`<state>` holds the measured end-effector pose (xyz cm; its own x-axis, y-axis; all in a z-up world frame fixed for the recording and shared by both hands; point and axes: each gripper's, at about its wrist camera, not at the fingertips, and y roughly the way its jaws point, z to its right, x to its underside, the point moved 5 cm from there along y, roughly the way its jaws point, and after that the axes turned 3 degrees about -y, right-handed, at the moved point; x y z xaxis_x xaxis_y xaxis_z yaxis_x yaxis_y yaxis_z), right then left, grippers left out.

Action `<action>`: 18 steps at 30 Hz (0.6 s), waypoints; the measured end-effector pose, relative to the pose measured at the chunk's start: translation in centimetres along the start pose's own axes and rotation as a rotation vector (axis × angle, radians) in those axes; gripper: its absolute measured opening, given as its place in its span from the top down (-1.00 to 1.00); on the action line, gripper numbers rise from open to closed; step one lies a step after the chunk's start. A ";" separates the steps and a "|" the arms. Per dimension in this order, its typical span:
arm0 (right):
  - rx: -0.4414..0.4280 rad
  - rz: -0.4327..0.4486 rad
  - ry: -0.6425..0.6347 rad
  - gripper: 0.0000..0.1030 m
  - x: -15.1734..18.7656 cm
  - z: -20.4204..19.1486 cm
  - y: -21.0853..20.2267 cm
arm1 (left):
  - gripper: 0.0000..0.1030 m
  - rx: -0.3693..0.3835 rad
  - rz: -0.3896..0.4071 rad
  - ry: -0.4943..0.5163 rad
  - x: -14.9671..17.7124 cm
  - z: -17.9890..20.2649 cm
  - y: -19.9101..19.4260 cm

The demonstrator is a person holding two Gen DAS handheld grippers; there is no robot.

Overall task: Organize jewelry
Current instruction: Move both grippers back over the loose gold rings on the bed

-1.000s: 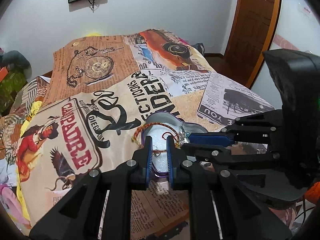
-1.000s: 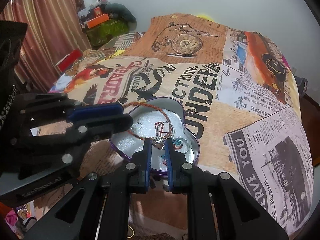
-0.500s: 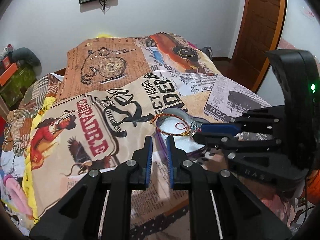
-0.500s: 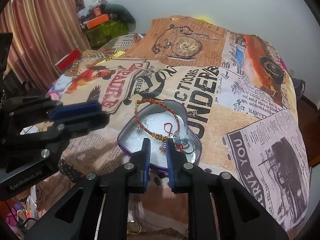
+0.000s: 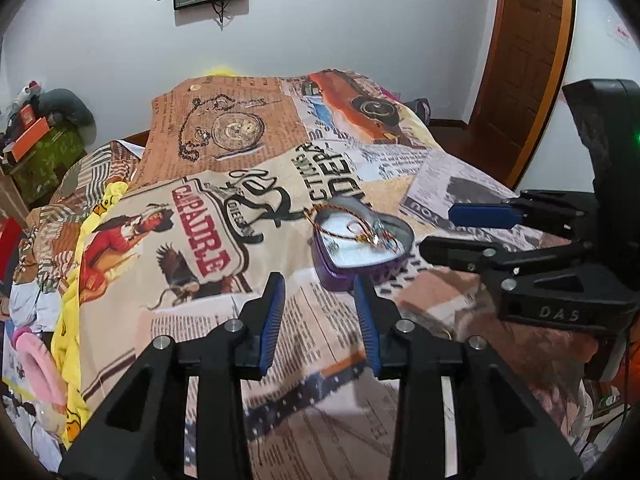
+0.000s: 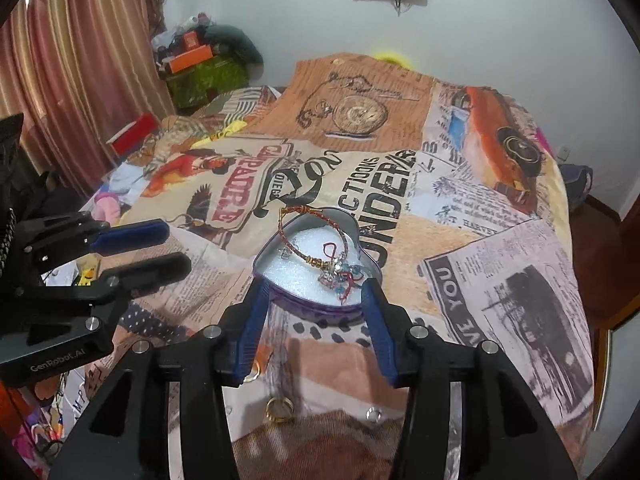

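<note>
Over the purple heart-shaped tin (image 6: pixel 320 312) holding the braided red-gold bracelet (image 6: pixel 304 240), both the left gripper (image 5: pixel 318 312) and the right gripper (image 6: pixel 314 324) have just been opening and stand empty; next, likely the gold ring (image 6: pixel 279 409) at six o'clock.

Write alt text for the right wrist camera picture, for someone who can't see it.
A heart-shaped purple tin on a newspaper-print bedspread holds a braided bracelet and small charms on white padding. The right gripper stands open and empty just before it, with the left gripper open at left. Two rings lie nearer the camera.
</note>
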<state>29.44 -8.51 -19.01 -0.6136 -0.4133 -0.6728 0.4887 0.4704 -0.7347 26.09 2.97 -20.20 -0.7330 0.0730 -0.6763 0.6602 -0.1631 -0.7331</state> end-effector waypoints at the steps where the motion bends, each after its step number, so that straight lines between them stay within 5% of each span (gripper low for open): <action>1: 0.000 -0.002 0.002 0.14 0.2 0.0 -0.2 | 0.32 0.003 -0.005 0.001 0.3 0.2 -0.2; 18: -0.047 -0.172 -0.021 0.14 7.4 -2.4 2.0 | 0.28 0.063 -0.165 -0.054 6.8 1.6 2.1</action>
<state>24.40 -8.78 -25.31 -0.6723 -0.5072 -0.5392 0.3477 0.4267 -0.8349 22.17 1.57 -26.22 -0.8391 0.0514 -0.5416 0.5204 -0.2145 -0.8265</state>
